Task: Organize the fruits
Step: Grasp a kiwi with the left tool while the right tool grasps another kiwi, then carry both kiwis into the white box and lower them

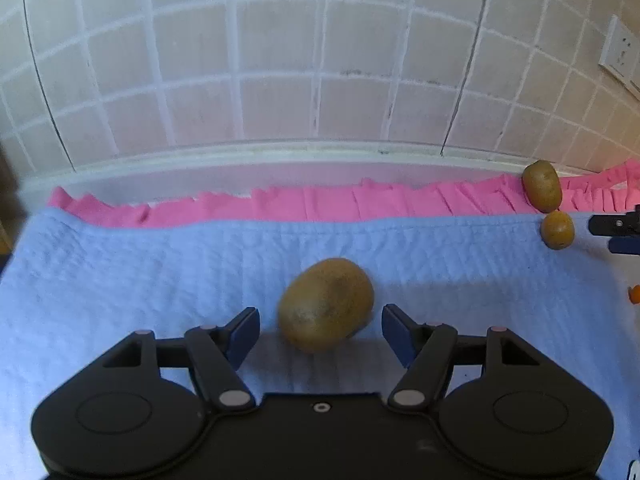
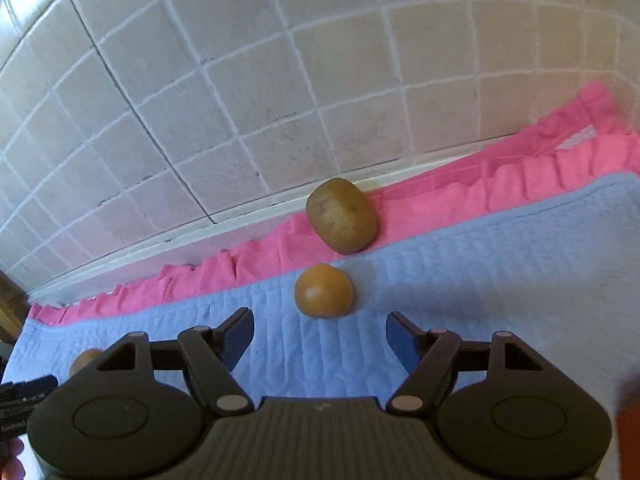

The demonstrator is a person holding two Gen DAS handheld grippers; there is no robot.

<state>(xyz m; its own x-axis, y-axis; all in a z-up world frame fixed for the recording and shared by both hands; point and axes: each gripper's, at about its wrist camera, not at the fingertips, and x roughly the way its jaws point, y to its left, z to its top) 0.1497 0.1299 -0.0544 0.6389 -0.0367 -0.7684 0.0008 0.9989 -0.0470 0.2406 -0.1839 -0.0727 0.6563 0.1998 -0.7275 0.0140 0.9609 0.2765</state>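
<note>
A brown kiwi [image 1: 326, 304] lies on the blue quilted cloth [image 1: 120, 280], between the fingertips of my left gripper [image 1: 320, 316]. The jaws stand open with a gap on each side of the kiwi. In the right wrist view, my right gripper [image 2: 320, 316] is open too, with nothing gripped. A small round brownish fruit [image 2: 324, 290] sits on the blue cloth [image 2: 480, 260] just beyond its fingertips. A larger kiwi [image 2: 342, 216] rests behind it on the pink cloth [image 2: 460, 188]. The same pair shows at the far right of the left wrist view: the larger kiwi [image 1: 543, 185] and the small fruit [image 1: 557, 229].
A tiled wall [image 1: 280, 80] with a white ledge rises right behind the cloths. The right gripper's fingertips [image 1: 616, 226] poke in at the right edge. Something orange [image 2: 628, 420] sits at the lower right. Another fruit [image 2: 84, 362] shows partly at the left, near the left gripper's body [image 2: 24, 396].
</note>
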